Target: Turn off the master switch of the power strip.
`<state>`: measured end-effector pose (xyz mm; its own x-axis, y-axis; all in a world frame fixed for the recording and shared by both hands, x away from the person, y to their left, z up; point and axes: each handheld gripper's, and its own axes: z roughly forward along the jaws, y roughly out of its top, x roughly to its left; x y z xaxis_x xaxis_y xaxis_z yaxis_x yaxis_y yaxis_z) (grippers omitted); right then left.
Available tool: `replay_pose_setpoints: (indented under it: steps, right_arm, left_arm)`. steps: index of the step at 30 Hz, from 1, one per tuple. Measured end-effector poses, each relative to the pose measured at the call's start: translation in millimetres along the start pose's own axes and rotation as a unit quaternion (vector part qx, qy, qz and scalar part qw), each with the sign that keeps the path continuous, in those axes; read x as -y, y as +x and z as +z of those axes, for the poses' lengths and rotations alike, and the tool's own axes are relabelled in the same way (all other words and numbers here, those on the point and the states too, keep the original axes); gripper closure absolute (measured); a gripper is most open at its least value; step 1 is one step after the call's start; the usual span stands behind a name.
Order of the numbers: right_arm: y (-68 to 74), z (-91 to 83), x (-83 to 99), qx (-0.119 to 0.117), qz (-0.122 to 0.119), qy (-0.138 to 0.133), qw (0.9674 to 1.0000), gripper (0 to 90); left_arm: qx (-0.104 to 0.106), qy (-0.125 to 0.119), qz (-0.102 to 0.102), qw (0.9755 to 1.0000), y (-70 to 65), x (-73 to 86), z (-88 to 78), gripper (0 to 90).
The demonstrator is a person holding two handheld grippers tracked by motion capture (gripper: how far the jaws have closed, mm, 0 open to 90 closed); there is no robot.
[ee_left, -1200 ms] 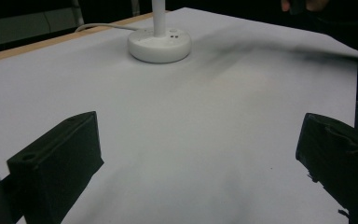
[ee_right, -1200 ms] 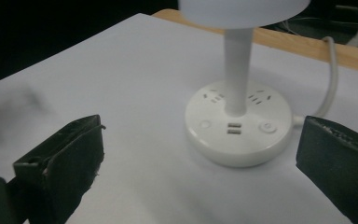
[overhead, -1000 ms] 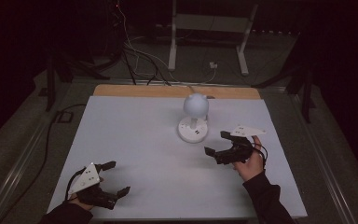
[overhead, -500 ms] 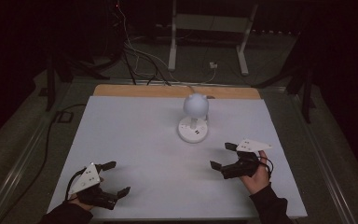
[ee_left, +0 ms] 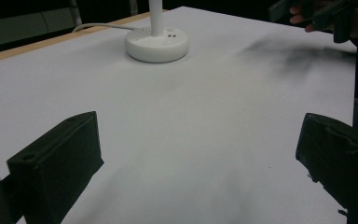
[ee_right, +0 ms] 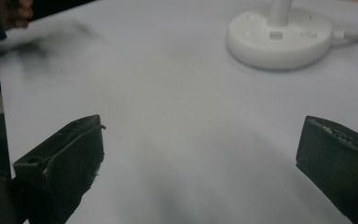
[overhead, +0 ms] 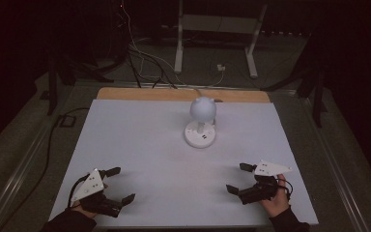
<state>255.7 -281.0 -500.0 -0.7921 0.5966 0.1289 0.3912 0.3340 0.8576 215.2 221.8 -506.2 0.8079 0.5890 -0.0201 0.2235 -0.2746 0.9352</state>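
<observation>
A dim lab or recording studio: a white table (overhead: 140, 145) under a fixed camera, loose cables (overhead: 140, 58) and a metal stand (overhead: 212, 29) beyond its far edge.

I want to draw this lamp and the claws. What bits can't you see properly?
- Lamp: in the left claw view and the right claw view the top edge cuts off its round head.
- Marks on the lamp base: too small to read.
- Left claw: in the high view the grey plate covers its body.
- Cord: runs off the table's far edge.

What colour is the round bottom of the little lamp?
White. The lamp base shows best in the right gripper view.
</observation>
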Motion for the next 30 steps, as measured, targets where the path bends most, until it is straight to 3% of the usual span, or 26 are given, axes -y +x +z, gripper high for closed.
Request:
replay_pose_setpoints:
  steps: [4, 16, 21, 30]
  right_arm:
    - [0.0, -4.6, 11.8, 0.0, 0.007, 0.012, 0.9999, 0.5]
    - [4.3, -21.6, 34.9, 0.03, 0.012, 0.034, 0.9989, 0.6]
    - [6.3, -27.4, 36.0, 0.055, 0.012, 0.039, 0.9977, 0.6]
    - [8.9, -21.8, 33.3, 0.05, 0.007, 0.054, 0.9973, 0.5]
  left_arm:
    - [0.0, -0.001, -0.001, 1.0, 0.0, 0.0, -0.1, 0.7]
    - [-0.001, -0.001, -0.002, 1.0, 0.8, -0.1, -0.3, 0.7]
    - [0.0, 0.0, 0.0, 1.0, 0.3, -0.2, 0.1, 0.7]
    - [0.001, 0.002, 0.002, 1.0, 0.1, -0.1, 1.3, 0.6]
